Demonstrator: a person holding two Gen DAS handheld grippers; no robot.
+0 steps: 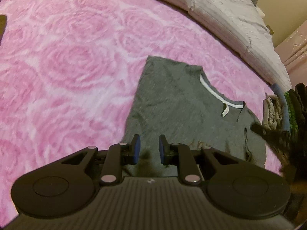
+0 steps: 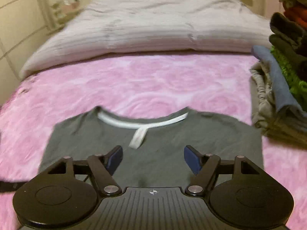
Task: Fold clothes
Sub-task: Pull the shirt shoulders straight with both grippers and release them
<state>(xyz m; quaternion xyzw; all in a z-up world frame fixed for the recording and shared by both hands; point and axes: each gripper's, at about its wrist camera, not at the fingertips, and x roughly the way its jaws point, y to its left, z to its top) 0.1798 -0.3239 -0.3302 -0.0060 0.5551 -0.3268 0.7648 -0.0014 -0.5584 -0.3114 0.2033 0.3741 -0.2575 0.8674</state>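
Note:
A grey T-shirt with a white neck band lies flat, folded into a narrow shape, on the pink rose-patterned blanket. My left gripper hovers over the shirt's near edge. Its blue pads stand a narrow gap apart with nothing between them. In the right wrist view the same T-shirt lies with its neck band on the far side. My right gripper is wide open just above the shirt's middle and holds nothing.
A rumpled pale grey duvet lies across the far part of the bed. A stack of folded clothes stands on the blanket right of the shirt, and also shows as the stack at the right edge. A wardrobe lines the left wall.

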